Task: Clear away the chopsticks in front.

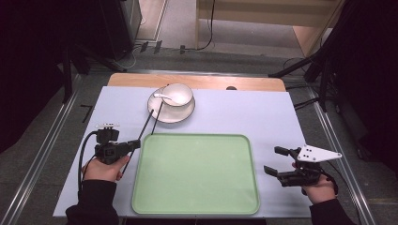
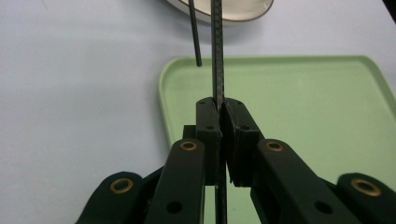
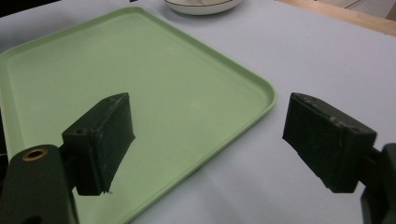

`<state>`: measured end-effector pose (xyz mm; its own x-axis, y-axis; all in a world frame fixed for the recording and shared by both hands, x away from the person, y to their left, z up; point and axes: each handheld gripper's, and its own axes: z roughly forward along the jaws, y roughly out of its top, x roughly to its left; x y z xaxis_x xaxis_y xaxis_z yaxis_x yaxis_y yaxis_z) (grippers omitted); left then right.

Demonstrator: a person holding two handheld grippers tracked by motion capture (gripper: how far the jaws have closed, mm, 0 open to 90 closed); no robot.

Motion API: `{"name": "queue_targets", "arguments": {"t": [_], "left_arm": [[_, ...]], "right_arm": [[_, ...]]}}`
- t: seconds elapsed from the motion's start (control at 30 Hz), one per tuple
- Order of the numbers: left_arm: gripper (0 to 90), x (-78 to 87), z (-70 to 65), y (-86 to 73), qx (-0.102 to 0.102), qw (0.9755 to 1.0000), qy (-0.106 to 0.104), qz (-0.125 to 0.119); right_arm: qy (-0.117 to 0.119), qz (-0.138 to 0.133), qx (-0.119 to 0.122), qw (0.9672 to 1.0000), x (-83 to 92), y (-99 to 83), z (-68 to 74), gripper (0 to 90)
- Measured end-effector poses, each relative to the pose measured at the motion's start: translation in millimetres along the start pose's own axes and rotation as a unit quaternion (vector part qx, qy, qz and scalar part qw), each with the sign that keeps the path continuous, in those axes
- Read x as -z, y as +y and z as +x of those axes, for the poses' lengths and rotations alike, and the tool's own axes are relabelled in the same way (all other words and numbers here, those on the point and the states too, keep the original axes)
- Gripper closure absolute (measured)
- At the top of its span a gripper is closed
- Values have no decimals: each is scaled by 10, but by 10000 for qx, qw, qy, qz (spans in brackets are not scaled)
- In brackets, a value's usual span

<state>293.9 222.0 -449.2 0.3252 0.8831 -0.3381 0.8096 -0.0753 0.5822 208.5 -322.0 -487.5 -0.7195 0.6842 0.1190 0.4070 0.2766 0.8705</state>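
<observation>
black and thin, one chopstick [image 2: 217,56] sat clamped between the jaws of my left hand-held gripper [image 2: 220,112], pinched low on its shaft so the long end pointed forward toward the plate [image 1: 162,114]. in the high view that left hand-held gripper [image 1: 133,146] hovered just off the left edge of the green tray [image 1: 197,206], over the pale desk [image 1: 277,117]. the second chopstick [image 1: 157,118] lay apart from the first, its far end resting on the plate rim and its near end down by the tray's far left corner. i judged i'd gripped the first one near the end on purpose, so the stick could be carried level and laid flat on the tray without the jaws fouling the rim.

white bowl [image 1: 178,94] stood on the plate at the far side of the desk, a white spoon [image 1: 164,97] resting in it. the tray itself was bare, waiting.

my right hand-held gripper [image 1: 273,161] was parked beside the tray's right edge, jaws standing well apart with nothing between them. from its own view the tray corner [image 3: 261,88] showed between the two black pads [image 3: 105,140]. it looked ready to take the other chopstick or steady the tray, my guess only.
</observation>
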Motion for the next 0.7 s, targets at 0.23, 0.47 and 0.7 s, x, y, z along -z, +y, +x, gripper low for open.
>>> {"name": "queue_targets", "arguments": {"t": [0.23, 0.47, 0.7], "left_arm": [[858, -49, -121, -115, -17, 9999, -62, 82], [857, -56, -183, -285, 24, 9999, 53, 140], [857, -99, -200, -426, 193, 9994, 35, 274]], "right_arm": [[16, 5, 19, 10000, -16, 10, -6, 167], [45, 0, 35, 10000, -35, 21, -11, 166], [53, -7, 41, 10000, -41, 29, -9, 167]]}}
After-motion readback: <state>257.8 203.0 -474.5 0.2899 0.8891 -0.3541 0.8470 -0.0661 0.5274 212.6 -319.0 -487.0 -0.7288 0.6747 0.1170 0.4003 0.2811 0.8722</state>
